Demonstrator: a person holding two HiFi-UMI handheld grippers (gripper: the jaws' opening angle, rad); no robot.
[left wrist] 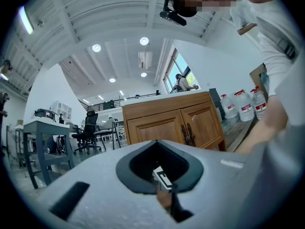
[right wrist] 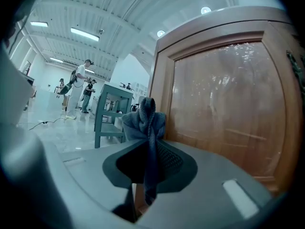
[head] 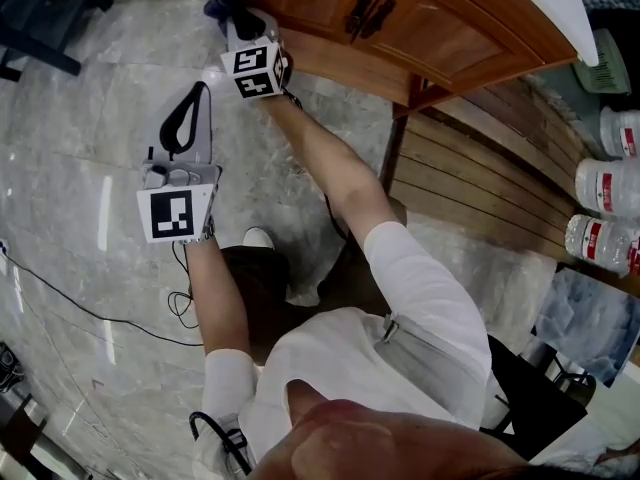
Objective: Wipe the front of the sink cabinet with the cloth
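R claw [right wrist: 148,151] clamped on blue cloth [right wrist: 143,120], bunched just beside sink cabinet [right wrist: 224,104] door panel. L claw [head: 197,93] closed on nothing, off over floor. Best: press cloth flat on wood, overlapping strokes w/ grain.

Pale marble floor [head: 80,118] lies open before the brown wooden sink cabinet [head: 440,28]. Clear plastic water bottles [head: 605,183] crowd the slatted wooden platform's [head: 480,178] right edge; a black cable [head: 90,310] crosses the floor.
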